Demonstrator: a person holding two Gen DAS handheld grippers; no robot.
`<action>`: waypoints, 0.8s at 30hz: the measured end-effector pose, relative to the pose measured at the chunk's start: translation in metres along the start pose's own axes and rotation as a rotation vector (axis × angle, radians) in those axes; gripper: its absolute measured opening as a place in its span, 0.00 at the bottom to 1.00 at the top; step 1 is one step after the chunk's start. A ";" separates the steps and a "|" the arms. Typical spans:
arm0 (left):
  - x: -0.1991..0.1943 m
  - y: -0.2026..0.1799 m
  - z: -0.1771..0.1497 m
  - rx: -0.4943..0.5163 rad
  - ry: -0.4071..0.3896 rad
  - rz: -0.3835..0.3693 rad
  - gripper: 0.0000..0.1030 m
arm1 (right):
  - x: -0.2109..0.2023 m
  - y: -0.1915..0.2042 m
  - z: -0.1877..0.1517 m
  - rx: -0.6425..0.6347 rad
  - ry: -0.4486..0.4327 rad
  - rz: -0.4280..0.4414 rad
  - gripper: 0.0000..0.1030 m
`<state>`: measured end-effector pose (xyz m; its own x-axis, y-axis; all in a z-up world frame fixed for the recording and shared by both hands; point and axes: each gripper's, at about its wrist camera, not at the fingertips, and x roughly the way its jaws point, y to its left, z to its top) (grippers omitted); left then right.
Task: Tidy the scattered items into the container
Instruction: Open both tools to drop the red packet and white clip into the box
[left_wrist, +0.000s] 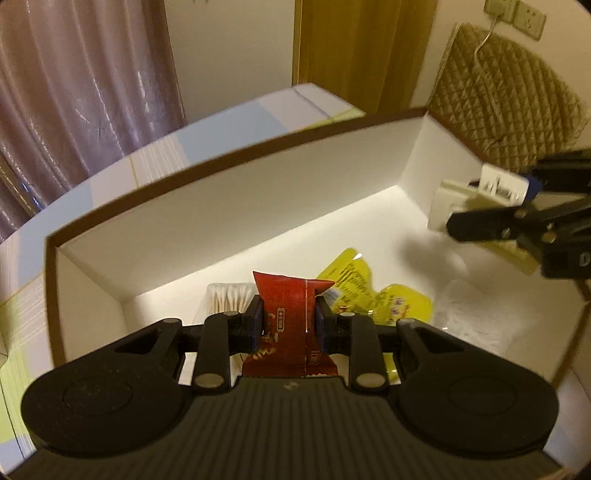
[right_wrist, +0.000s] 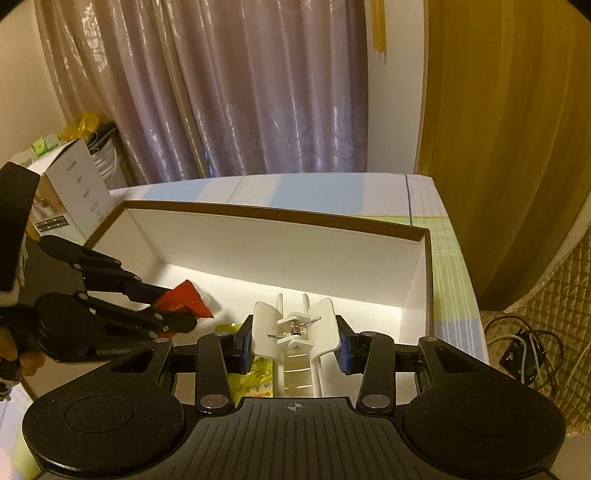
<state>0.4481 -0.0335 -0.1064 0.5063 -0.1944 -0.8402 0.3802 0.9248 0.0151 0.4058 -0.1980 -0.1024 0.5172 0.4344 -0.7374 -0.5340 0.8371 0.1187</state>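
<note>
Red snack packet clamped between pads of left hand-held gripper, held above floor of white box with brown rim. White plastic spring clip gripped in right hand-held gripper, also over box interior. Yellow sachets, cotton swab pack and white fluffy item lying inside box. Box resting on checked surface; curtain behind.

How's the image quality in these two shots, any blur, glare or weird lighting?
Left wrist view: warm dim light, fisheye bends the box rim, and the right hand-held gripper with its white clip is motion-blurred. Right wrist view: sharper, a bright strip glares along the box floor, and the curtain shows shiny streaks.
</note>
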 end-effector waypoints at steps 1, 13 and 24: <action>0.002 -0.001 -0.001 0.009 0.002 0.009 0.24 | 0.002 -0.001 0.001 -0.003 0.003 -0.002 0.43; 0.004 0.008 -0.004 0.017 0.015 0.027 0.38 | 0.024 -0.005 -0.002 -0.083 0.058 -0.025 0.43; -0.005 0.010 -0.004 0.040 0.001 0.050 0.49 | 0.043 0.001 0.003 -0.180 0.008 -0.071 0.94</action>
<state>0.4464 -0.0220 -0.1040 0.5250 -0.1480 -0.8381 0.3853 0.9194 0.0791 0.4296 -0.1774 -0.1319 0.5528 0.3736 -0.7449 -0.6081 0.7921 -0.0539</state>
